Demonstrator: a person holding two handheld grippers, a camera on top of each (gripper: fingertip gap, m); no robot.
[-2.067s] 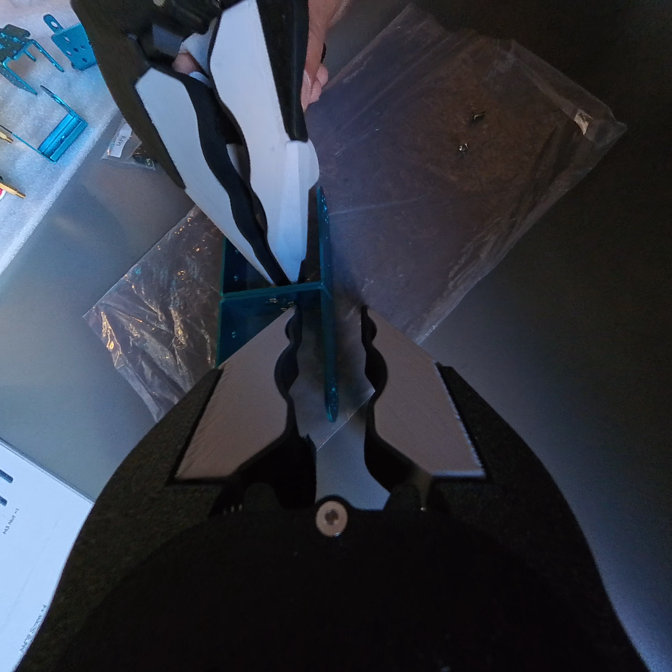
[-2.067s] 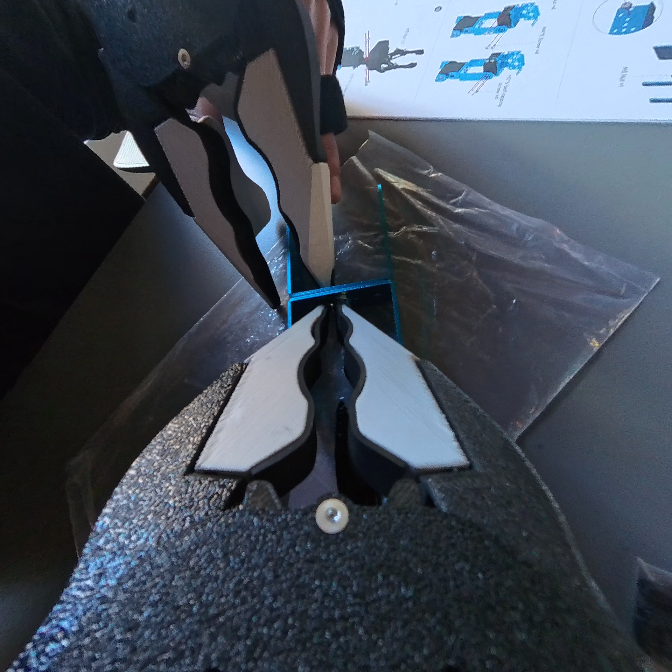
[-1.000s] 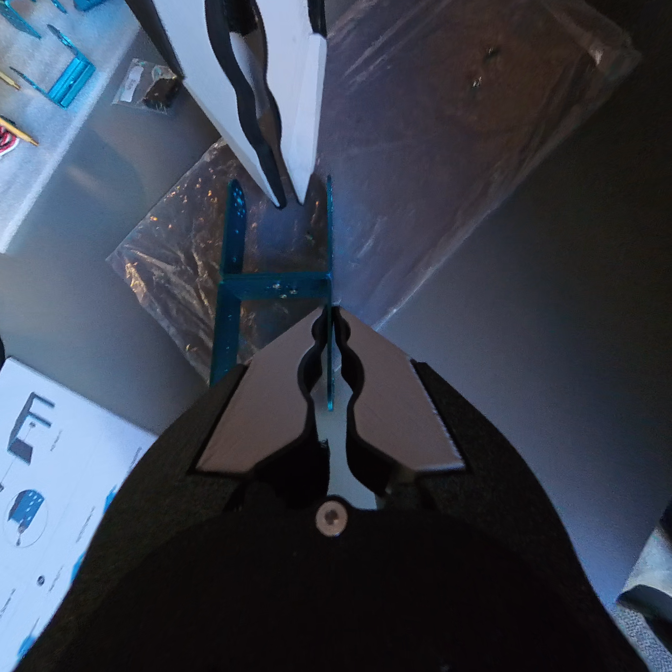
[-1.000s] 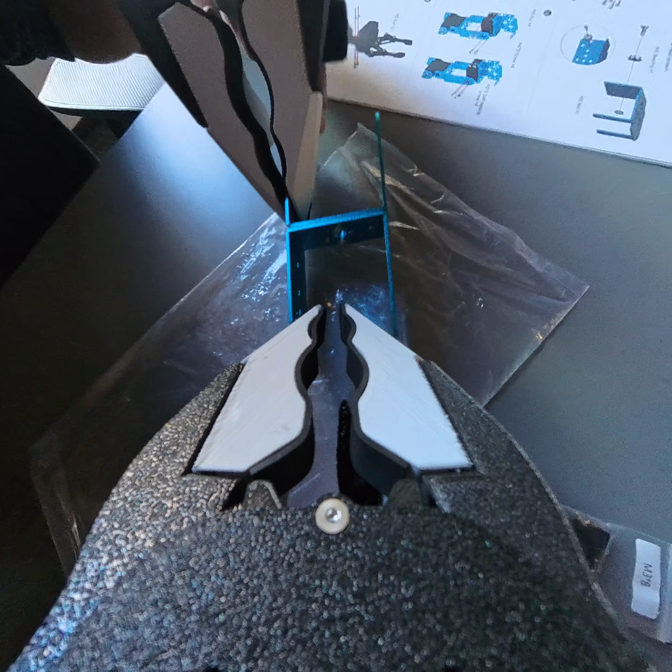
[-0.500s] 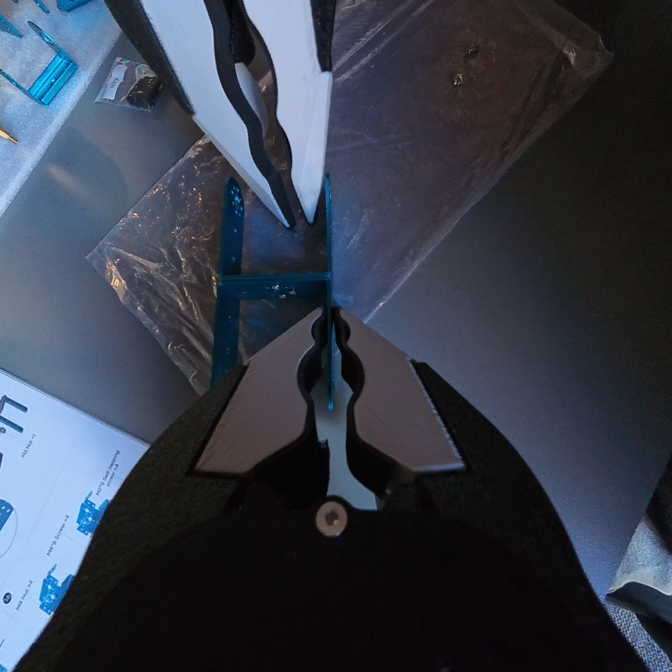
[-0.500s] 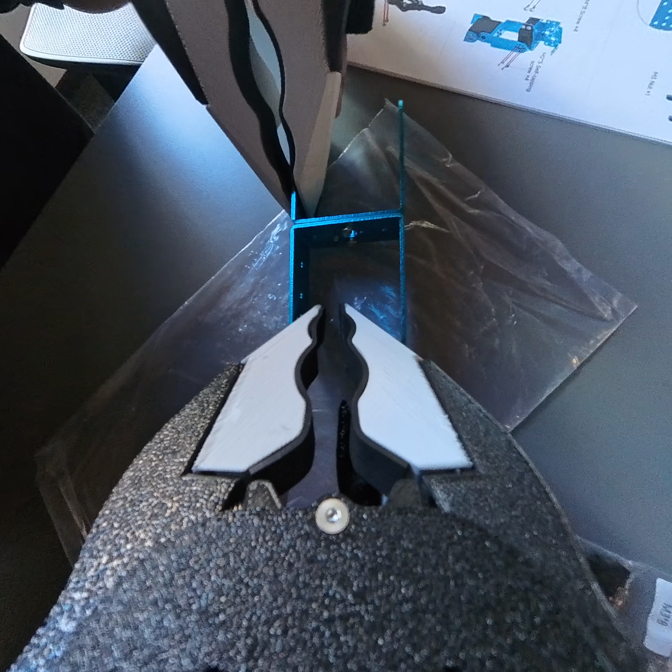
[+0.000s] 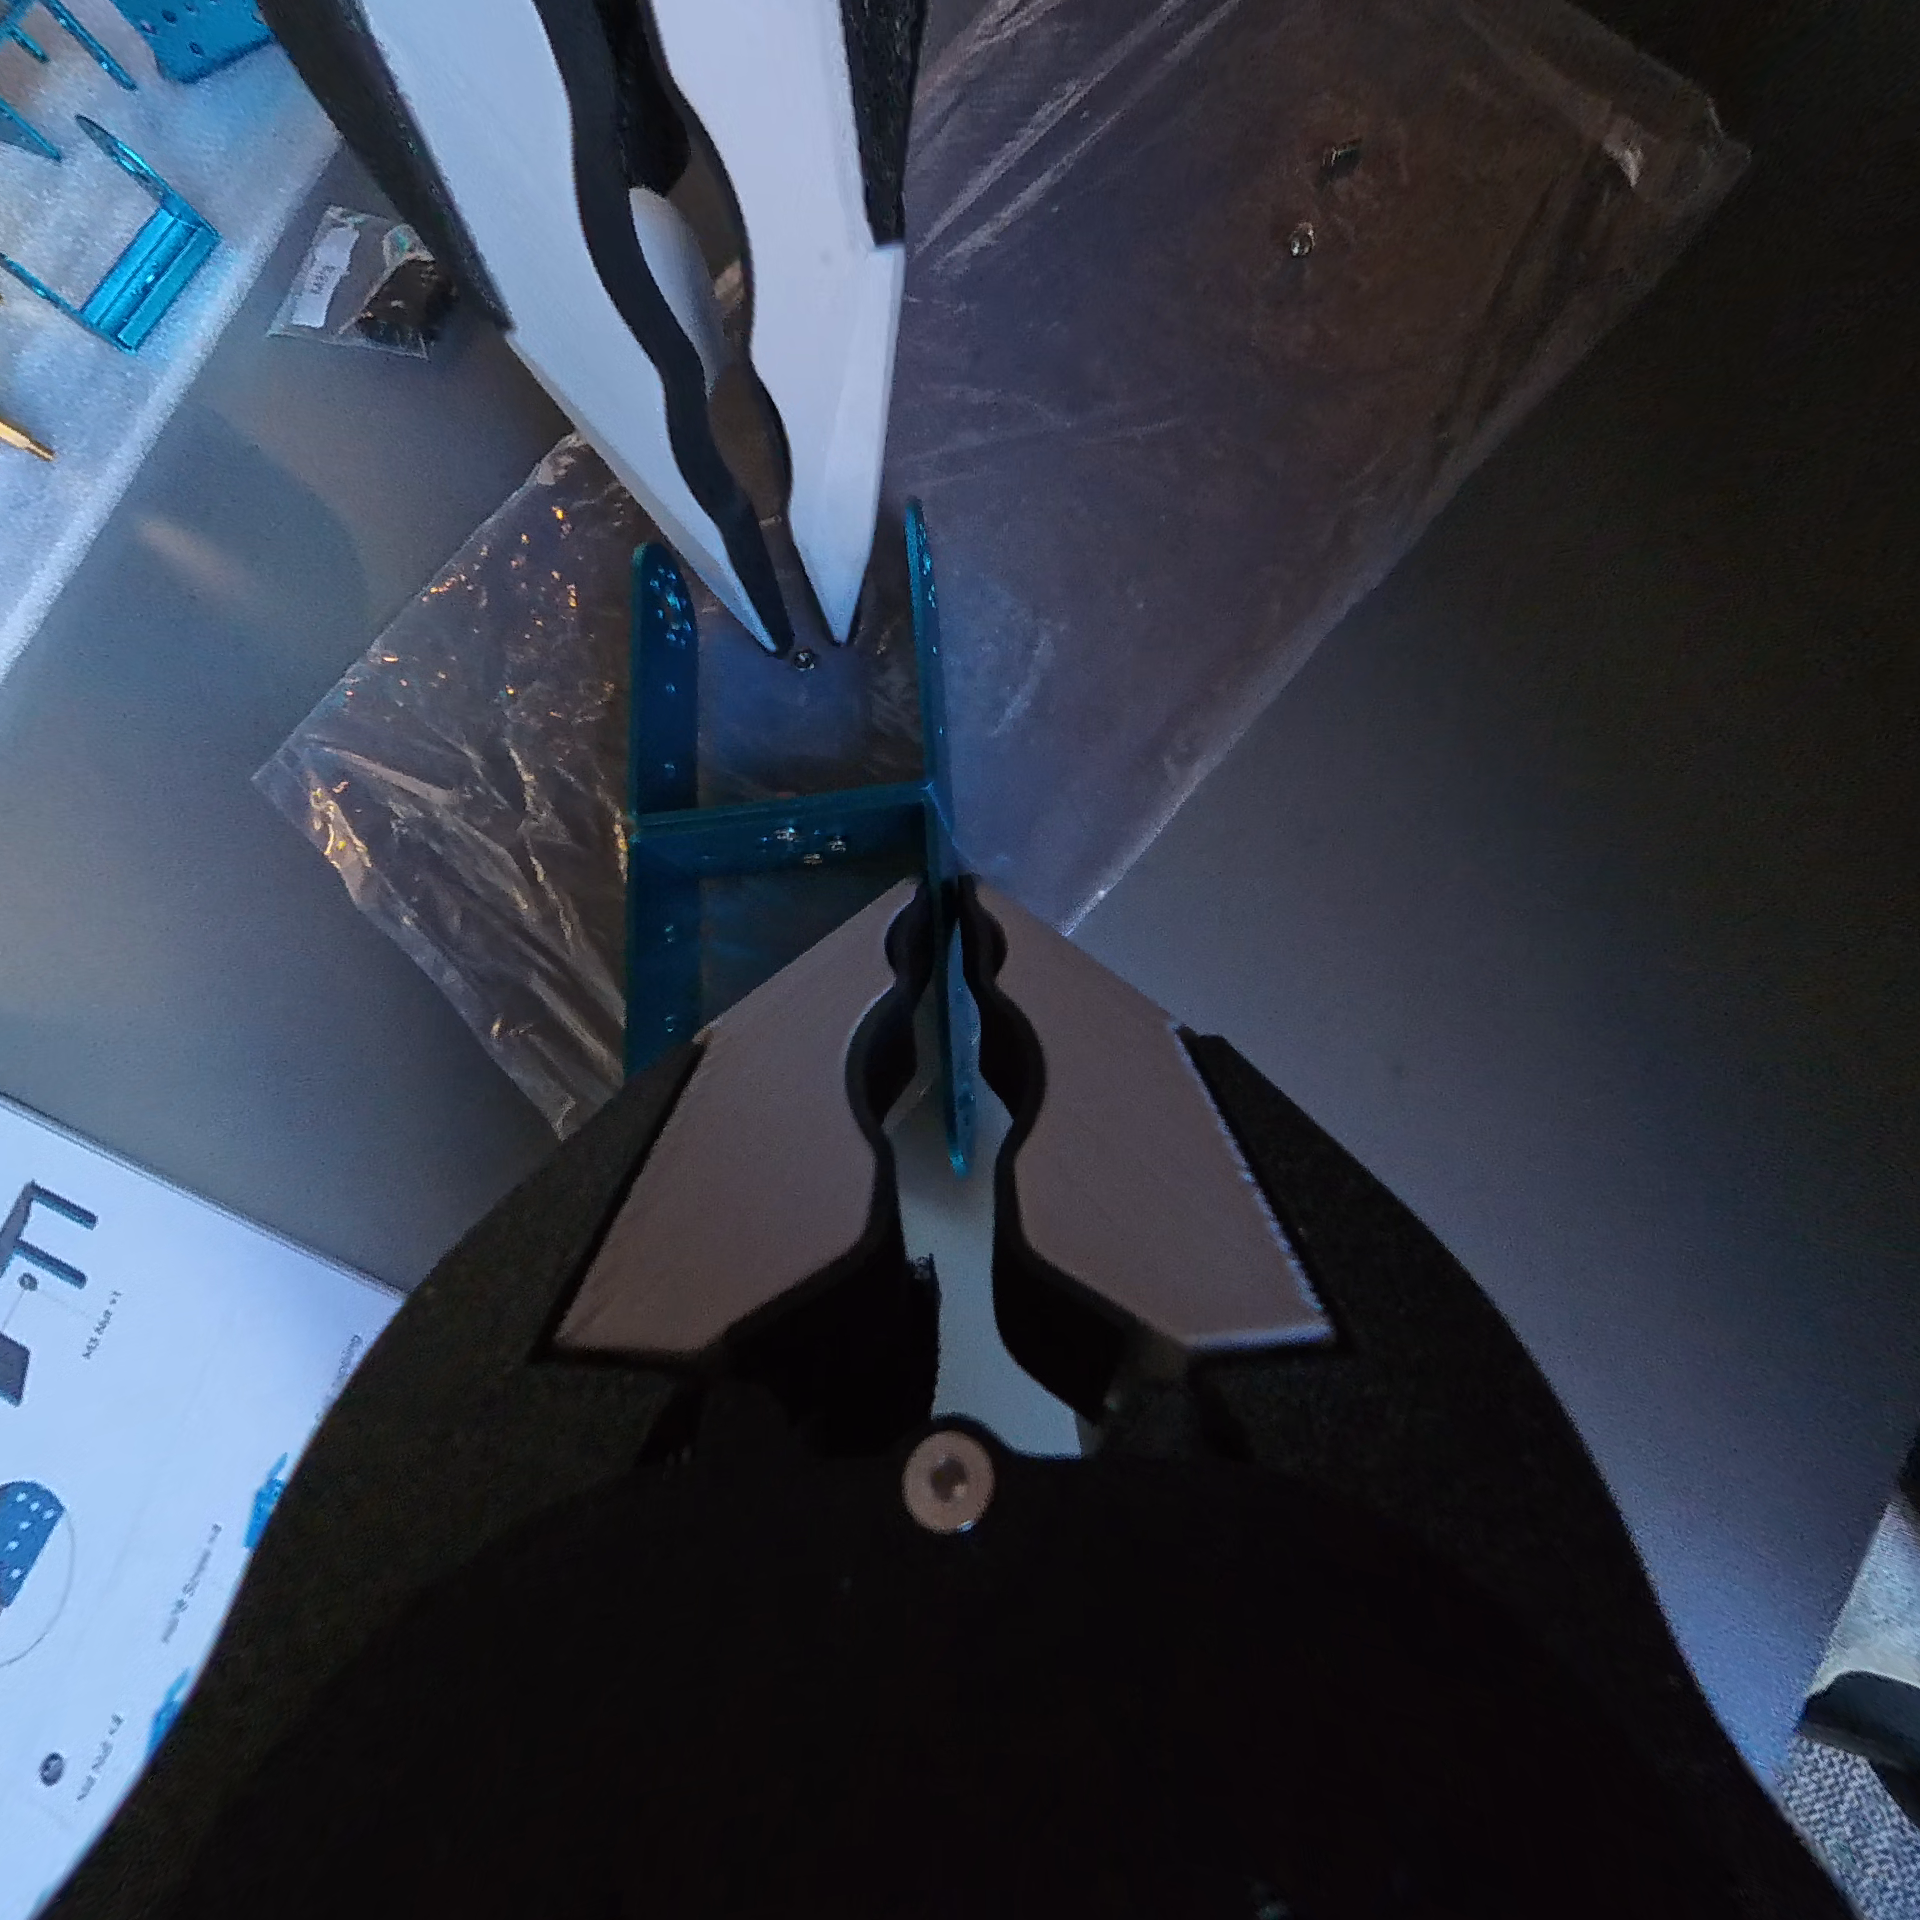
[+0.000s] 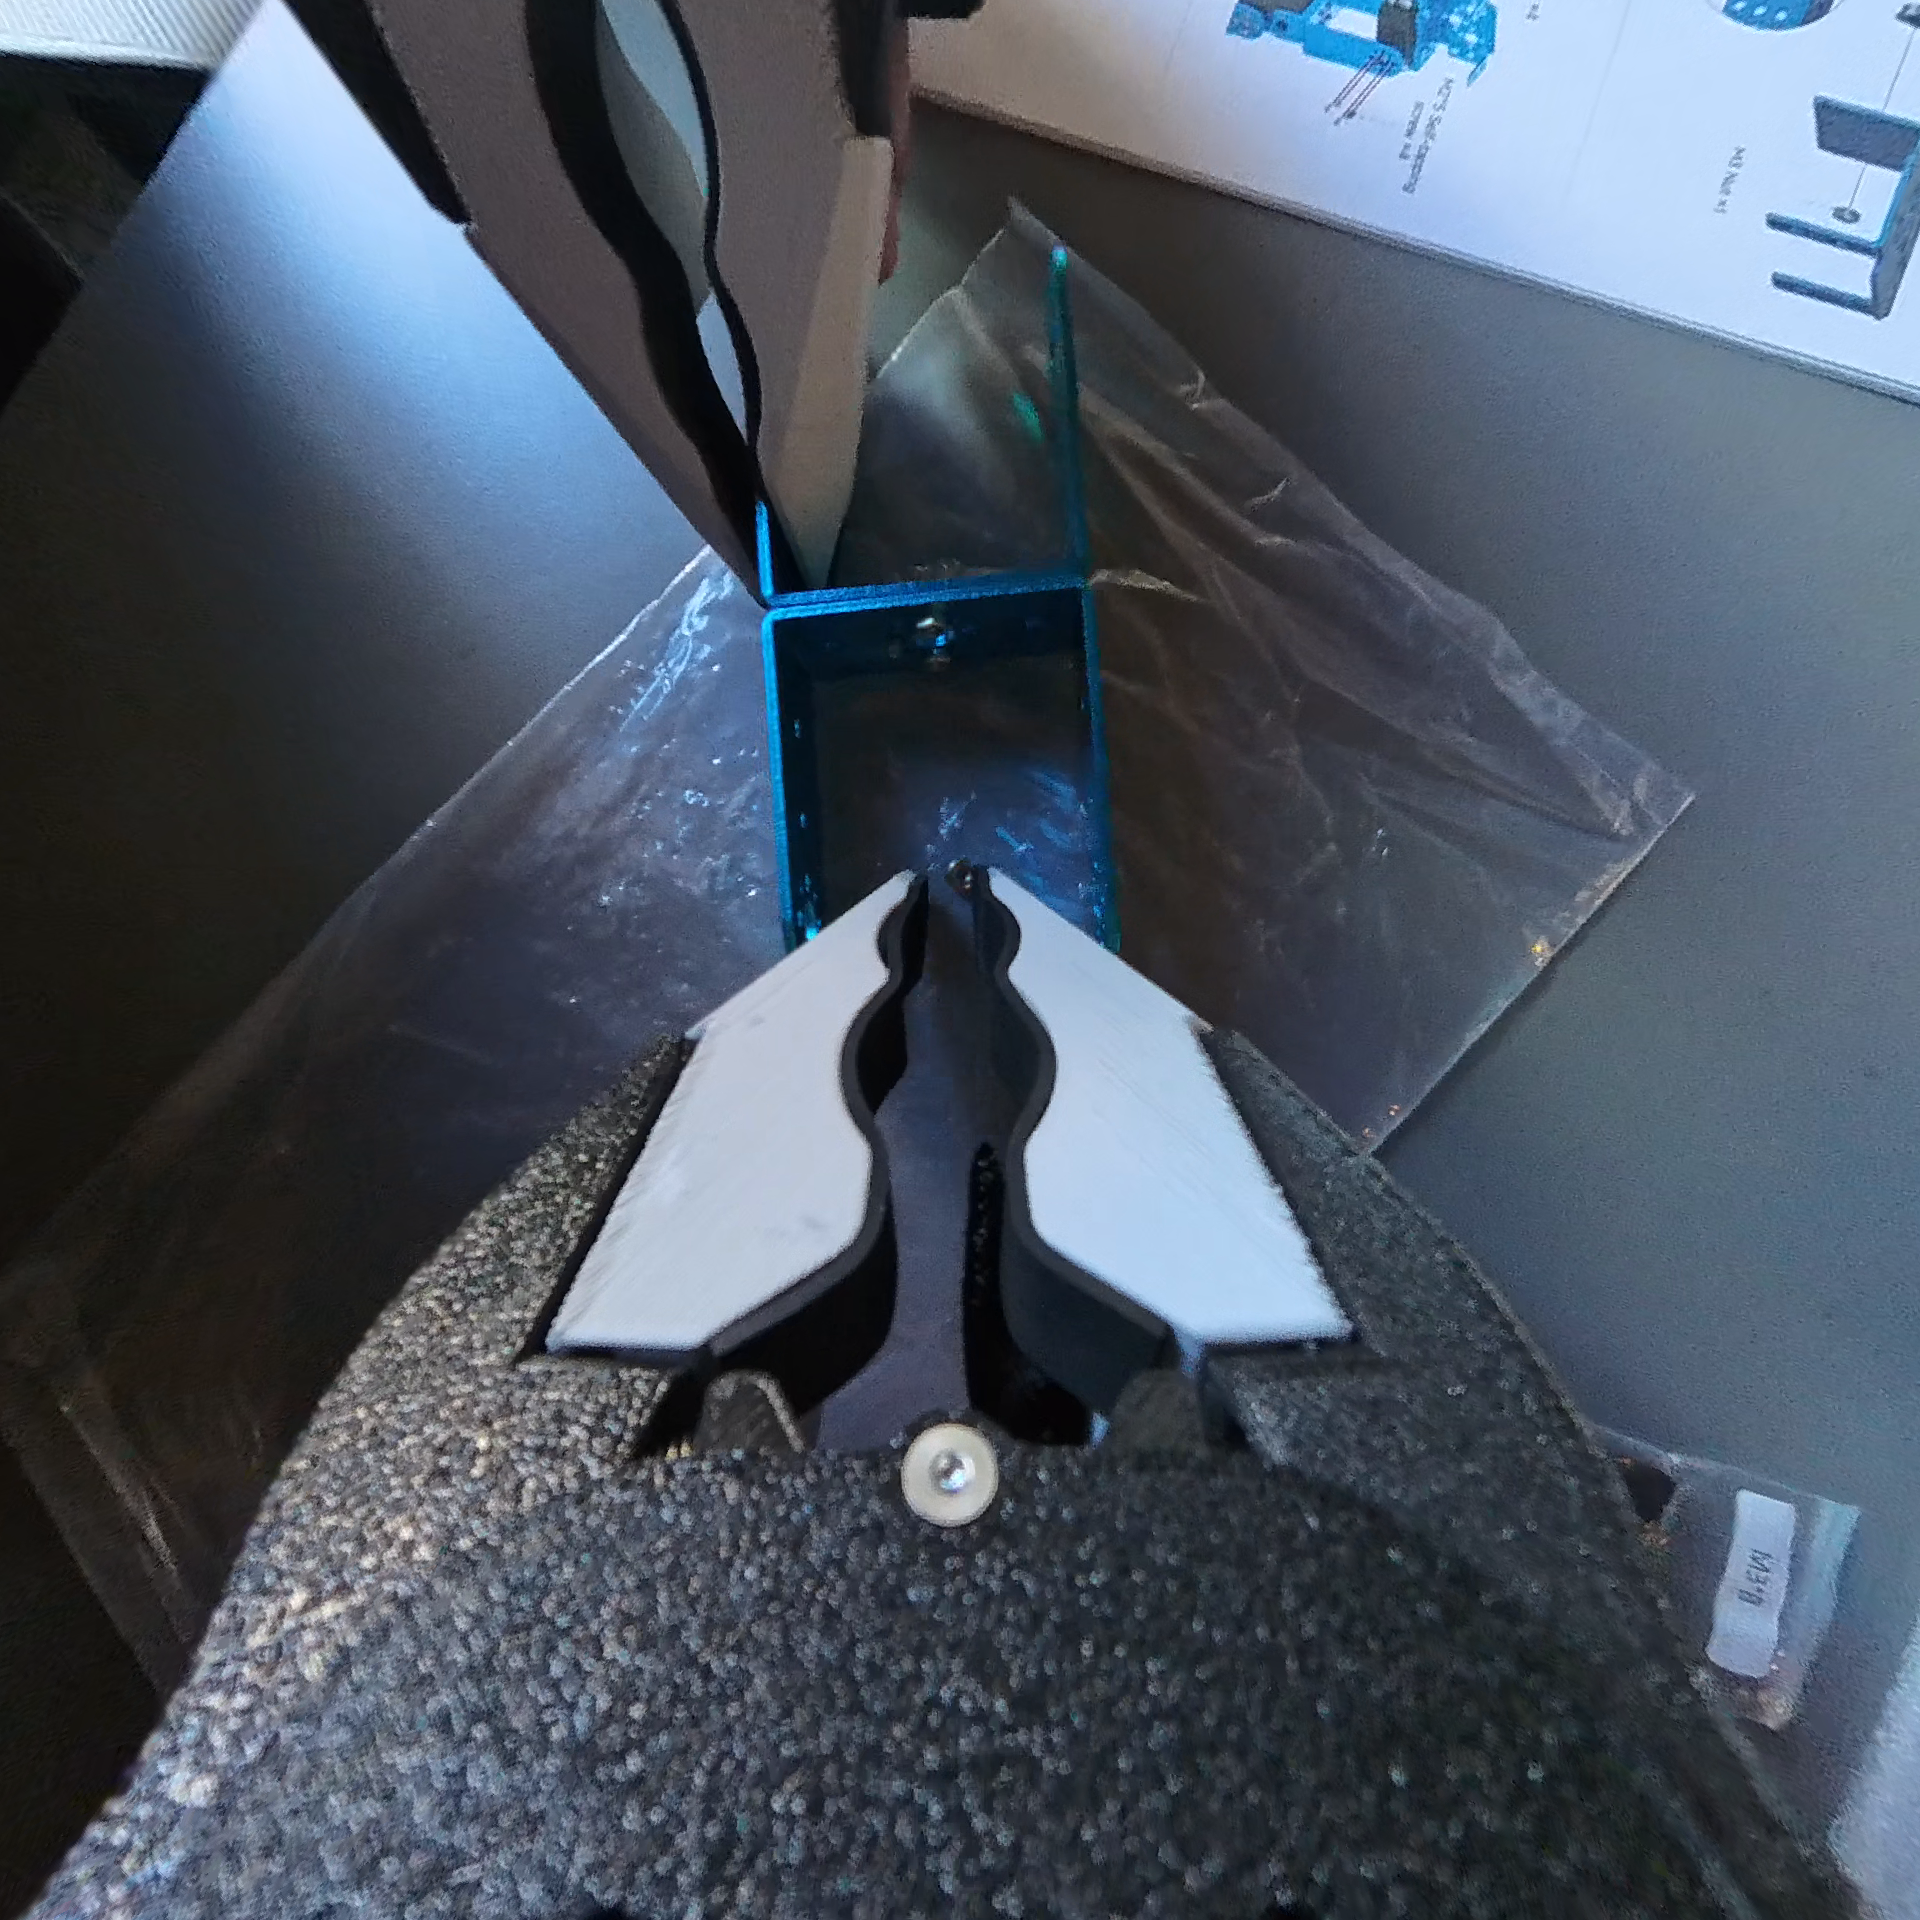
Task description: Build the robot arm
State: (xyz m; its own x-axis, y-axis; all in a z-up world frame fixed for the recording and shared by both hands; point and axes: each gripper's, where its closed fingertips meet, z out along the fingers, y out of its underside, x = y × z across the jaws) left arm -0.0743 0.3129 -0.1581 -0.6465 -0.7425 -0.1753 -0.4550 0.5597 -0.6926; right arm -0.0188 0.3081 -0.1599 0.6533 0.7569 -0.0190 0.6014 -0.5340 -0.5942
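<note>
My left gripper (image 7: pixel 943 885) is shut on the right side plate of a blue H-shaped metal bracket (image 7: pixel 779 831) and holds it over a clear plastic bag (image 7: pixel 1195 436). The bracket also shows in the right wrist view (image 8: pixel 935 613), with a screw in its crossbar (image 8: pixel 930 634). My right gripper (image 8: pixel 954 881) reaches between the bracket's two arms. Its jaws stand a narrow gap apart. A small dark screw (image 8: pixel 962 876) sits right at its tips and looks narrower than the gap. The right gripper (image 7: pixel 808 636) and the same screw (image 7: pixel 802 658) also show in the left wrist view.
Two loose screws (image 7: pixel 1340 156) lie in the large bag. A printed instruction sheet (image 7: pixel 125 1455) lies on the dark table, also seen at top right (image 8: pixel 1558 135). Blue parts (image 7: pixel 145 260) sit on a grey pad, beside a small labelled parts bag (image 7: pixel 364 286). The gap from one gripper's tips to the other's is roughly 6 cm.
My left gripper closed on the bracket's side plate and lifted it. My right gripper drew back from the crossbar, parted its jaws slightly and came down between the arms to the small screw.
</note>
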